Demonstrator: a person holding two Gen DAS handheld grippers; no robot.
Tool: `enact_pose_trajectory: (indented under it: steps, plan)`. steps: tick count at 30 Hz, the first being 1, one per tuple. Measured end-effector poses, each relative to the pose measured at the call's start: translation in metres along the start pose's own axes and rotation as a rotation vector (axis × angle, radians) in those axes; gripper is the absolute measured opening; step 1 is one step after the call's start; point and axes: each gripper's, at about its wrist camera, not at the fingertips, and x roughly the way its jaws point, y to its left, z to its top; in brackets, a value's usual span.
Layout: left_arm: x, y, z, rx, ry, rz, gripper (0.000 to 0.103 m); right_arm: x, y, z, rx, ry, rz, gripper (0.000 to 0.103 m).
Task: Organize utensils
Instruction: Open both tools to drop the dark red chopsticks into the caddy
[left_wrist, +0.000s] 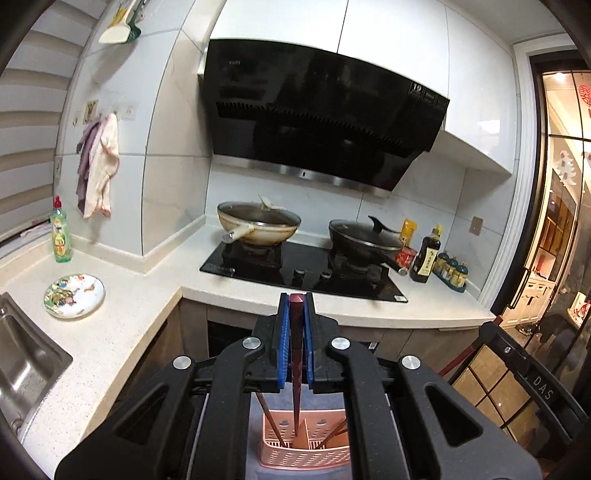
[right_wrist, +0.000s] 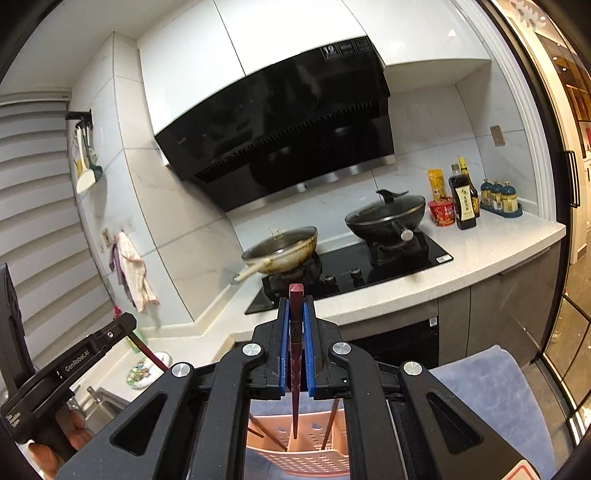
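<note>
In the left wrist view my left gripper is shut on a dark red chopstick that stands upright between the blue pads. Its lower tip hangs in a pink perforated utensil basket, where other chopsticks lean. The right gripper's black body shows at the right edge. In the right wrist view my right gripper is shut on a second dark red chopstick, tip down in the same pink basket. The left gripper's body, held by a hand, shows at the left with its chopstick.
The basket stands on a blue-grey cloth. Ahead is a white counter with a black hob, a cream pan and a black lidded wok. Sauce bottles, a sink, a patterned plate and a soap bottle are nearby.
</note>
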Motion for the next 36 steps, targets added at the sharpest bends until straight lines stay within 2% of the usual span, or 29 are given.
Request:
enact_pose_trajectory:
  steps: [8,15,17,19,21,28,36]
  plan:
    - [0.044,0.008,-0.039,-0.006,0.114,0.007,0.007,0.039,-0.018,-0.045,-0.004,0.108,-0.035,0.007]
    - [0.058,0.003,-0.062,0.020,0.179,0.024,0.008,0.047,-0.020,-0.061,-0.020,0.146,-0.051,0.009]
    - [0.056,0.001,-0.064,0.025,0.179,0.038,0.012,0.041,-0.018,-0.061,-0.022,0.138,-0.056,0.016]
    - [0.052,0.001,-0.065,0.024,0.186,0.038,0.030,0.034,-0.015,-0.059,-0.030,0.128,-0.054,0.022]
    - [0.043,0.000,-0.066,0.026,0.171,0.037,0.037,0.025,-0.010,-0.057,-0.046,0.119,-0.050,0.023]
    - [0.002,-0.007,-0.073,0.075,0.163,0.036,0.050,-0.019,-0.001,-0.063,-0.080,0.125,-0.010,0.024]
    - [-0.045,-0.007,-0.108,0.119,0.225,0.063,0.051,-0.080,-0.001,-0.101,-0.104,0.183,0.013,0.024]
